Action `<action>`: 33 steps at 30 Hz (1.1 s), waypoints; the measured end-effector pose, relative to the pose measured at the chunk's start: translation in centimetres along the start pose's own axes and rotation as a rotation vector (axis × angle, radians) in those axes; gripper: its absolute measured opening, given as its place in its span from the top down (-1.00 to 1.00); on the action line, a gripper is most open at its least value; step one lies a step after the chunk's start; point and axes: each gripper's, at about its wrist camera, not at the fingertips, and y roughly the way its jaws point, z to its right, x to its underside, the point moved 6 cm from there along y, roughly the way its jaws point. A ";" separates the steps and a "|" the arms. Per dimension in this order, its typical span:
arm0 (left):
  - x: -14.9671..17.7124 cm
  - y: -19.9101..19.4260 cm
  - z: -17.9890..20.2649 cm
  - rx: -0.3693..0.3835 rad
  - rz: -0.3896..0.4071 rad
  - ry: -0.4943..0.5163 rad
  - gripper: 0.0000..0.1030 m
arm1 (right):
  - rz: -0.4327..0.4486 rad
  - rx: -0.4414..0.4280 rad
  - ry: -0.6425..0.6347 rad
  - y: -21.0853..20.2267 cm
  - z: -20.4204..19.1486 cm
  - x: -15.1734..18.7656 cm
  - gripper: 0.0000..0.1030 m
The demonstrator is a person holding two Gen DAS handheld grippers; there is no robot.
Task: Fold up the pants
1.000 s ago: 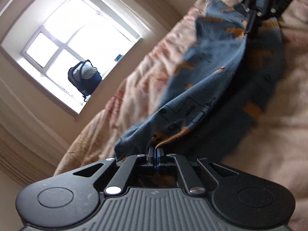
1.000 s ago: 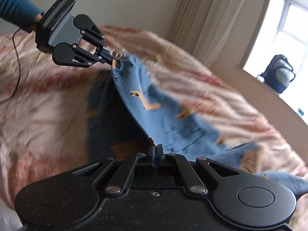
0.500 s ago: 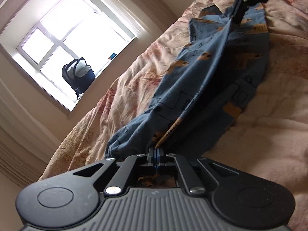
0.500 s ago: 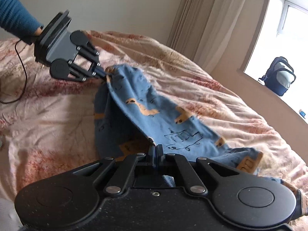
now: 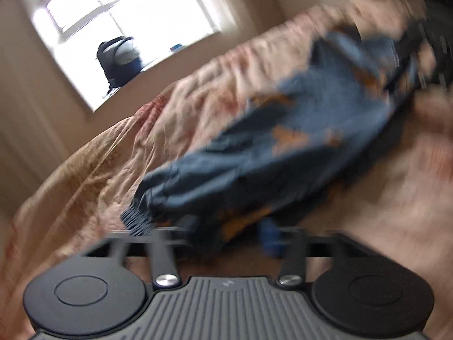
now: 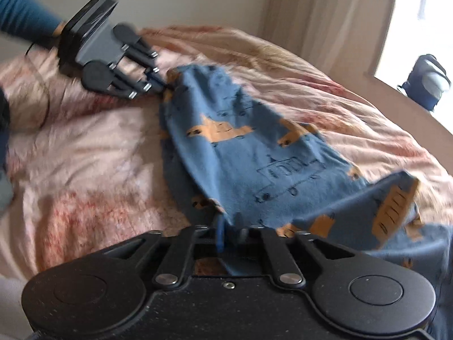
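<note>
Since a half second earlier, both sets of jaws just opened, letting the folded edge go. Spread across a rumpled pink-and-cream floral bedspread (image 6: pixel 85 153): blue cotton pants with orange animal prints (image 6: pixel 254 153), long axis running from left gripper (image 6: pixel 158 80) to right gripper (image 6: pixel 230 233). Left stood wide, cloth loose between; right barely parted, fabric slack between. Beyond, dark backpack (image 5: pixel 120 59) on the sill, clear of everything.

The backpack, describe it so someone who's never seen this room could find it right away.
Look past the bed to the bright window. On its sill sits the backpack, dark blue with a pale grey panel. It is the only dark, bulky shape against the daylight.
</note>
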 end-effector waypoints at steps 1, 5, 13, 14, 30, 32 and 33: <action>-0.9 -0.4 0.5 -0.002 0.033 -0.046 -0.84 | 0.018 0.004 0.045 -0.6 0.6 0.4 0.23; -4.7 -0.1 4.4 0.078 0.118 -0.117 -0.87 | 0.070 0.116 0.263 -3.2 4.1 2.6 -0.36; -11.4 4.4 16.6 0.217 0.147 0.072 -0.47 | 0.161 0.340 0.766 -9.2 14.0 8.8 -0.95; -11.7 4.8 17.6 0.217 0.142 0.104 -0.40 | 0.158 0.348 0.795 -9.4 15.2 9.2 -0.95; -12.4 5.1 18.3 0.226 0.044 0.148 0.96 | 0.234 0.378 1.153 -9.0 31.2 10.4 0.67; -12.9 4.9 17.7 0.226 0.053 0.140 0.96 | 0.246 0.376 1.144 -9.5 31.6 10.0 0.87; -13.2 4.7 17.3 0.228 0.059 0.131 0.96 | 0.259 0.377 1.133 -10.0 31.5 9.7 0.88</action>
